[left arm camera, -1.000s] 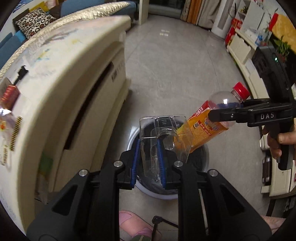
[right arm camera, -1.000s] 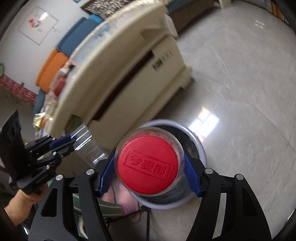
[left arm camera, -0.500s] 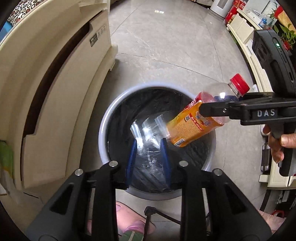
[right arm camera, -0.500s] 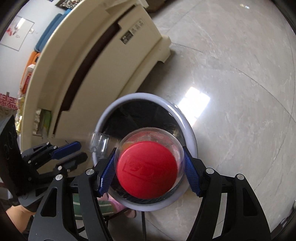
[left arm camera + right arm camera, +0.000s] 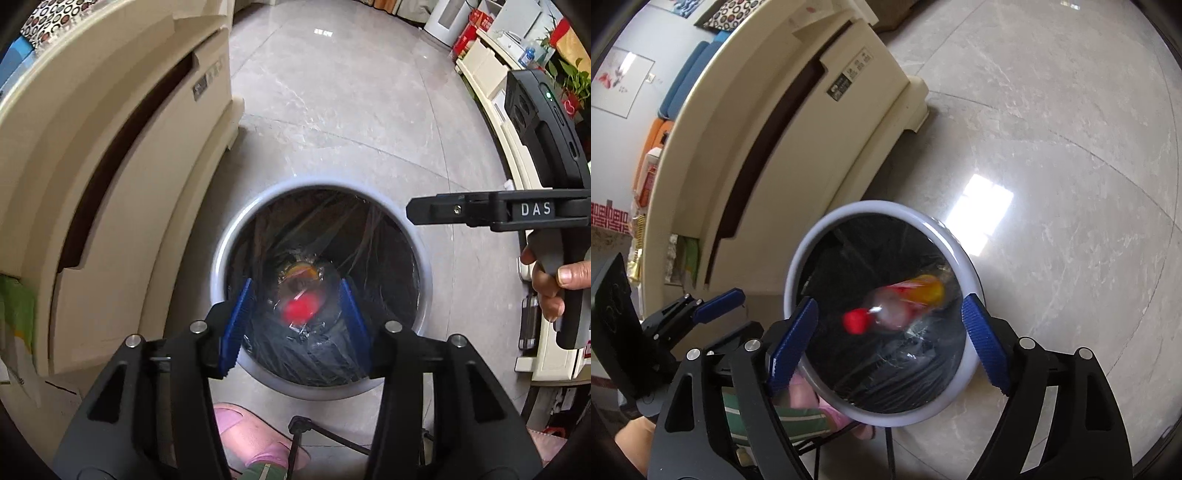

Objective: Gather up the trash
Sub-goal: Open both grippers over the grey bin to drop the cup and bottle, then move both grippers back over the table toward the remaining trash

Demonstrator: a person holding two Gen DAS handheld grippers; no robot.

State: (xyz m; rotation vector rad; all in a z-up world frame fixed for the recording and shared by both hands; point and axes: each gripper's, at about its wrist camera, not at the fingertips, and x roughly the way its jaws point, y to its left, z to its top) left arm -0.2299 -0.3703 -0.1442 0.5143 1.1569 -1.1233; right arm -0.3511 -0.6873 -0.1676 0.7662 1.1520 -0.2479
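Observation:
A round bin [image 5: 221, 258] with a white rim [image 5: 798, 266] and a black liner stands on the floor below both grippers. Inside it lies a blurred orange-labelled bottle [image 5: 908, 299] with a red cap [image 5: 299, 308]. Clear plastic glints beside it, too faint to make out. My left gripper [image 5: 297, 325] hangs over the bin's near edge; its jaws are opening and nothing sits between the blue pads. My right gripper [image 5: 888, 343] is also above the bin, its jaws opening wide and empty. Each gripper shows in the other's view: the right one [image 5: 412, 214] side-on, the left one [image 5: 738, 314] at lower left.
A cream cabinet [image 5: 110, 184] stands close on the bin's left. A pink slipper [image 5: 251, 435] and a black cable [image 5: 306, 432] lie at the near side. Low cream furniture [image 5: 480, 66] lines the right wall. A person's hand [image 5: 554, 280] grips the right handle. Grey tiles stretch beyond.
Both grippers sank over the bin and opened. The clear container left the left gripper and the bottle left the right one; the bottle now lies in the bin.

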